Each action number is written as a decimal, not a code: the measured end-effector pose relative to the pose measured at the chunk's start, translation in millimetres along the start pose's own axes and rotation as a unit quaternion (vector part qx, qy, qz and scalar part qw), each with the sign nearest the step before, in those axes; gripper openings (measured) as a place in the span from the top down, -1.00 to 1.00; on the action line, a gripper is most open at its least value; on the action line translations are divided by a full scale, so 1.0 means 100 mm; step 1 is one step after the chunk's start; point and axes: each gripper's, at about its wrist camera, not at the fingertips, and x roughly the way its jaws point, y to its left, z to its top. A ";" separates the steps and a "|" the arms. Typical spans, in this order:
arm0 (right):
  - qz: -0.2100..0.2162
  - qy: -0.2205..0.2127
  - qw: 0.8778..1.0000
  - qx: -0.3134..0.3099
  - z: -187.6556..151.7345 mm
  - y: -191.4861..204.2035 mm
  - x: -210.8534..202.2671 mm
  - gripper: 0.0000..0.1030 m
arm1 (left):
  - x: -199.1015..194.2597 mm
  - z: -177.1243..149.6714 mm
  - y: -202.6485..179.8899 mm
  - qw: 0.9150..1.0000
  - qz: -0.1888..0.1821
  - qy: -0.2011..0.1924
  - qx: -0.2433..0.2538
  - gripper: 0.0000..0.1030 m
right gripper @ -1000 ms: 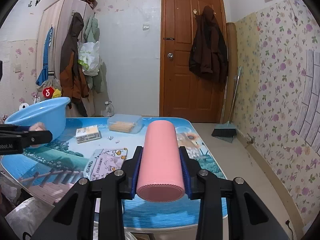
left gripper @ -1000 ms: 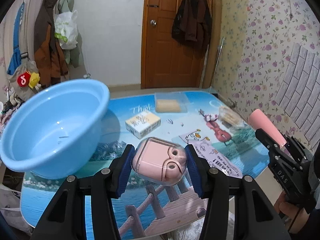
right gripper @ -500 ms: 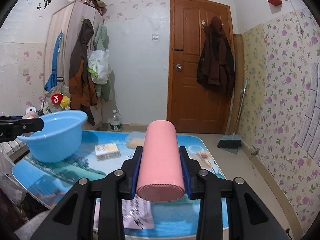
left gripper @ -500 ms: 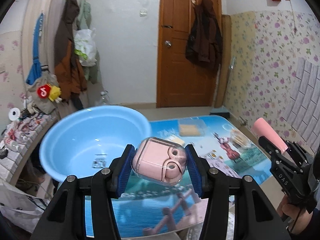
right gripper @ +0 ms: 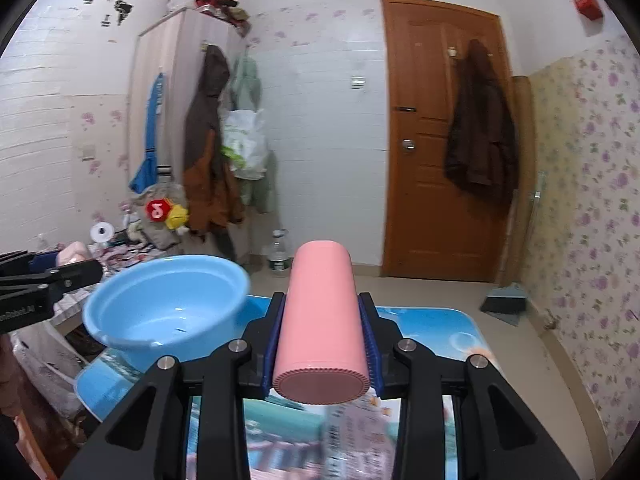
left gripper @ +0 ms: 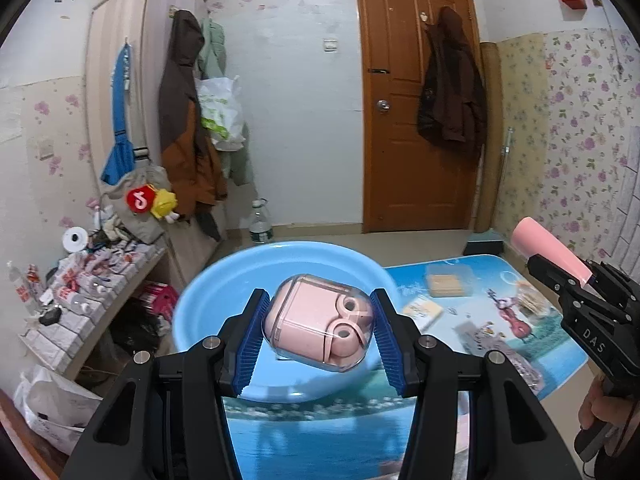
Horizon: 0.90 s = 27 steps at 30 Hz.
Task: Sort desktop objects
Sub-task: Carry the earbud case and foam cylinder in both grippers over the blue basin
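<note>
A pale pink earbud case in clear plastic shell (left gripper: 318, 322), pink ribbed-end cylinder (right gripper: 322, 328), light blue plastic basin (right gripper: 160, 308); surface (left gripper: 560, 340) printed with blue seaside scenery.

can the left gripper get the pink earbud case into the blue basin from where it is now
Probably yes. The left gripper holds the earbud case clear of the table, with the blue basin open-topped right ahead and nothing between them. The right gripper, holding the pink cylinder, stays off to the side.

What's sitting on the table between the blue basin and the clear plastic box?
In the left wrist view, a small yellow-and-white carton lies between the blue basin and the clear plastic box.
</note>
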 end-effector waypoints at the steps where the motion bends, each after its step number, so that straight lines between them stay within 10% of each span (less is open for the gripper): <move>1: 0.006 -0.002 1.000 -0.006 0.04 0.09 0.03 0.31 | -0.01 0.01 0.04 1.000 0.004 -0.001 0.002 0.04; 27: 0.090 0.042 0.993 -0.060 0.12 1.36 0.97 0.31 | 0.60 -0.07 0.90 0.998 0.040 0.034 -0.028 0.04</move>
